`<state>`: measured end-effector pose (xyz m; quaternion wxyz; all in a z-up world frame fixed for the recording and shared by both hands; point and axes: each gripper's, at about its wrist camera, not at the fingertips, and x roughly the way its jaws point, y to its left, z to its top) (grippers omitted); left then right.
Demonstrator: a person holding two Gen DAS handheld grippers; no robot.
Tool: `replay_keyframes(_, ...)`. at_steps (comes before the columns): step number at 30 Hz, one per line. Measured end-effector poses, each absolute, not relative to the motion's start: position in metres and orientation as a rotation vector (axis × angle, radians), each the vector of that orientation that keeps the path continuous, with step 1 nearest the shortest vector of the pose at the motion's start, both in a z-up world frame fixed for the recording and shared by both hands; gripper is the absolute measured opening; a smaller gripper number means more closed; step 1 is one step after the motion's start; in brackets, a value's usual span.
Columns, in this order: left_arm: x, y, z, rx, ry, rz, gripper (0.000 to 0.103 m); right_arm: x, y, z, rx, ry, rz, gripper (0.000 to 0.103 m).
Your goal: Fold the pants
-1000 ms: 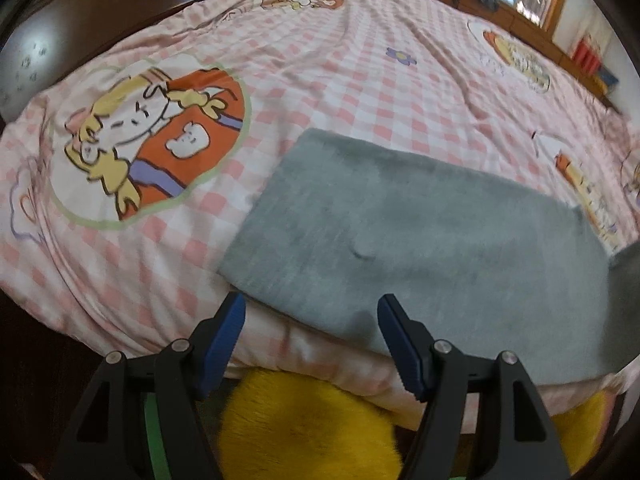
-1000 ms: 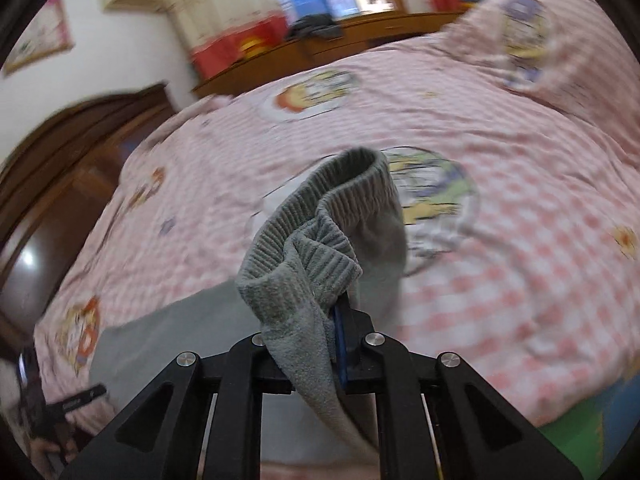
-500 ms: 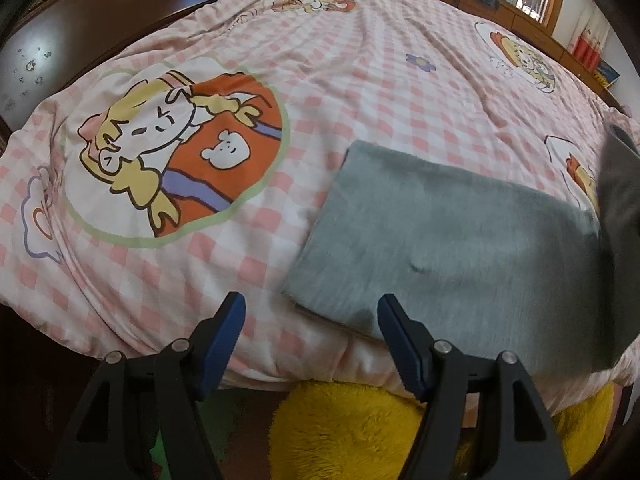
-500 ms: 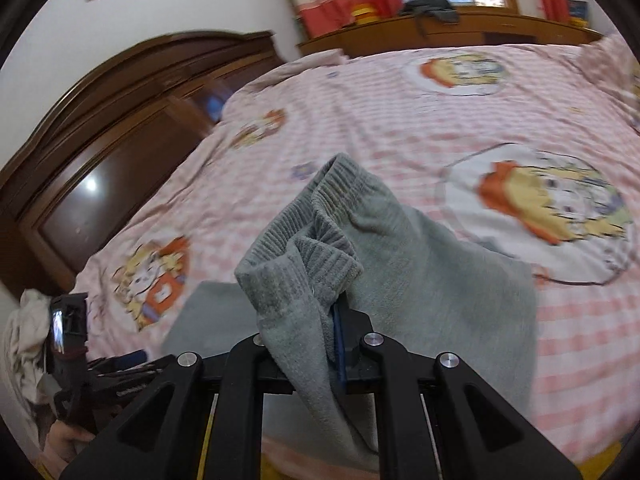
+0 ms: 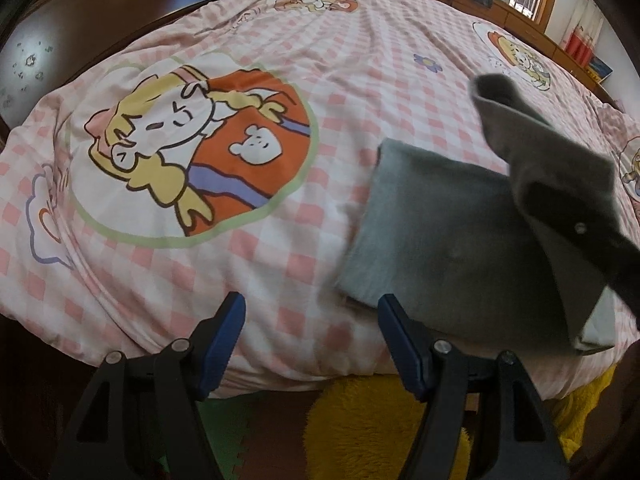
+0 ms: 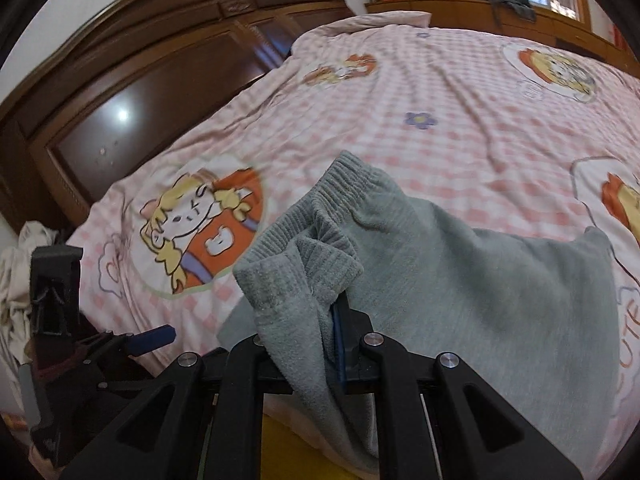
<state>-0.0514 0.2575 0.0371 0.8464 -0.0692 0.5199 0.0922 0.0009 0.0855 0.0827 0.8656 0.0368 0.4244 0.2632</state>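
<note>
The grey pants lie on the pink checked bed cover near the bed's front edge. My right gripper is shut on the ribbed waistband and holds it lifted over the flat part of the pants. In the left wrist view the lifted waistband end and the right gripper's black arm hang over the pants at the right. My left gripper is open and empty, above the bed's front edge, just left of the pants' near corner. It also shows in the right wrist view.
The bed cover carries a large cartoon print left of the pants. A dark wooden headboard stands along the bed's left side. A yellow plush rug lies on the floor below the front edge. Wooden cabinets line the far wall.
My right gripper has carried the waistband leftwards over the flat pants toward the leg end. My left gripper has shifted left, off the pants' edge, and stays open.
</note>
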Motion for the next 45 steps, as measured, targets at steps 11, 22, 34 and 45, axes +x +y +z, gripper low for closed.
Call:
replay_keyframes(11,-0.060,0.275,0.028,-0.223,1.107,0.221,0.072,0.007,0.132,0.057,0.087,1.038,0.692,0.024)
replay_keyframes(22,-0.077,0.256,0.077,-0.244,0.993,0.174,0.072,0.003,0.042,0.099,0.301,1.027,0.737,0.057)
replay_keyframes(34,-0.021,0.182,0.072,-0.132,0.991,-0.025,0.025,-0.010,-0.019,0.049,-0.005,1.100,0.429,0.048)
replay_keyframes(45,-0.037,0.211,0.033,-0.097,1.129,0.123,0.003,-0.037,-0.055,0.040,-0.096,1.113,0.443,0.036)
